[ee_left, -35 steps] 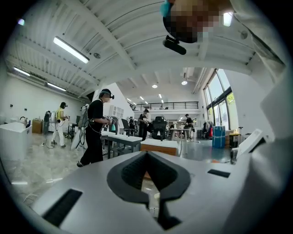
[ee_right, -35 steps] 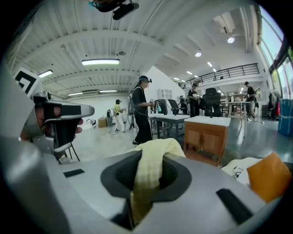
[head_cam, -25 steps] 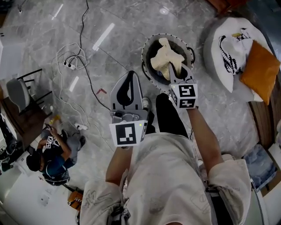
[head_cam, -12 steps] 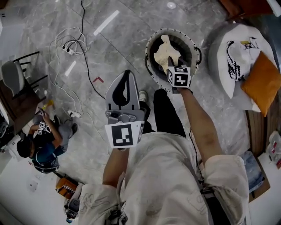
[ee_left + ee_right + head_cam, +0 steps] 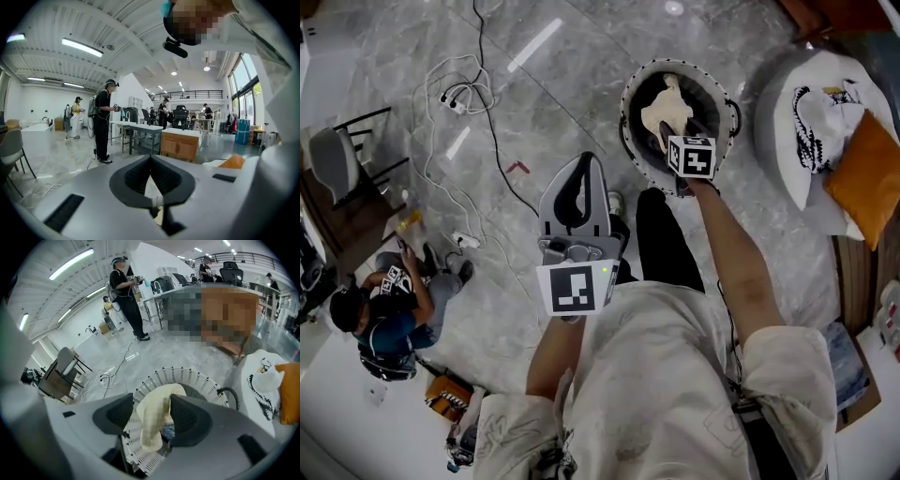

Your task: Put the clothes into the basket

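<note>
Seen from the head view, the basket [image 5: 625, 131] has its mouth partly taken up by the cream garment [image 5: 667, 105], which hangs between the opening jaws of the right gripper [image 5: 675, 137]; its 9 to 11 o'clock side stays free. At the basket's 3 o'clock a white cushion [image 5: 783, 112] and an orange pillow [image 5: 867, 173] block the floor. Towards 9 o'clock the floor is open but crossed by cables [image 5: 455, 89], with a chair [image 5: 337, 169] and a seated person [image 5: 389, 319] beyond

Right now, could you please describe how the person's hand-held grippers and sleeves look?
The left hand-held gripper and right hand-held gripper are grey shells tapering to jaws lined with black ribbed pads. Each carries a white cube with black square markers. The right one's jaws are opening, with a crumpled cream garment between them. The person wears a pale, faintly printed short-sleeved shirt.
</note>
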`<state>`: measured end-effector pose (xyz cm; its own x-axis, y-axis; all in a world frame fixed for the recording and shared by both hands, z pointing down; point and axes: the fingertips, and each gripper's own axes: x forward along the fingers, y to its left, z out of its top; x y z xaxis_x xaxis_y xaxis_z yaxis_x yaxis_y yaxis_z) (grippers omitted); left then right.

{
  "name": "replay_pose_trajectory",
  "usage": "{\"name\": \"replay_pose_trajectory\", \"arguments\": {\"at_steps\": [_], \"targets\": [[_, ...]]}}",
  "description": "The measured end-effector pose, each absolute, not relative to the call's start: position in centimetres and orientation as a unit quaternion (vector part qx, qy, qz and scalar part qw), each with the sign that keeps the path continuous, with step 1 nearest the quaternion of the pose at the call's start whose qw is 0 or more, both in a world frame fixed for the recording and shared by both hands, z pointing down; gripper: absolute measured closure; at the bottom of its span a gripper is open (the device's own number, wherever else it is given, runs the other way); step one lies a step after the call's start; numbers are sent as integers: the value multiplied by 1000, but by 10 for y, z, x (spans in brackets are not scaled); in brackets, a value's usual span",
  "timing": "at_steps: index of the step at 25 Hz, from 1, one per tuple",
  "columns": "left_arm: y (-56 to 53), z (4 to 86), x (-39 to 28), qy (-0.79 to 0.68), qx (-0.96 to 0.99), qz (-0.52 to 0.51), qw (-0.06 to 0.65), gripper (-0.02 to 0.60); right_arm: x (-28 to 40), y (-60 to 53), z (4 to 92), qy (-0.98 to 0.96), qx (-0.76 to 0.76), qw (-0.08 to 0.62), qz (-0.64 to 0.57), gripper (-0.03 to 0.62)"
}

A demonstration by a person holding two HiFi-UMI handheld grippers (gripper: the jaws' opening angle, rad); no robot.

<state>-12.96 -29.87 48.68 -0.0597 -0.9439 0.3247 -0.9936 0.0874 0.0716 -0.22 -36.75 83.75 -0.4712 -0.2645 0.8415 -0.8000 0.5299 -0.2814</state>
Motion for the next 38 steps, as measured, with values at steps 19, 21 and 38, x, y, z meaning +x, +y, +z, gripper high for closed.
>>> {"name": "replay_pose_trajectory", "arguments": {"at_steps": [19,21,38], "targets": [[-298,477,-117,-685,709,84,141,580,29,-330,761,-807,371,355,292,367],[-295,473,-114,-679,716,85,139,580,31,-325,740,-814,379,340,280,368],[-254,415,-88,-634,765,70,93,580,88,-265,540,-831,489,189,188,379]]}}
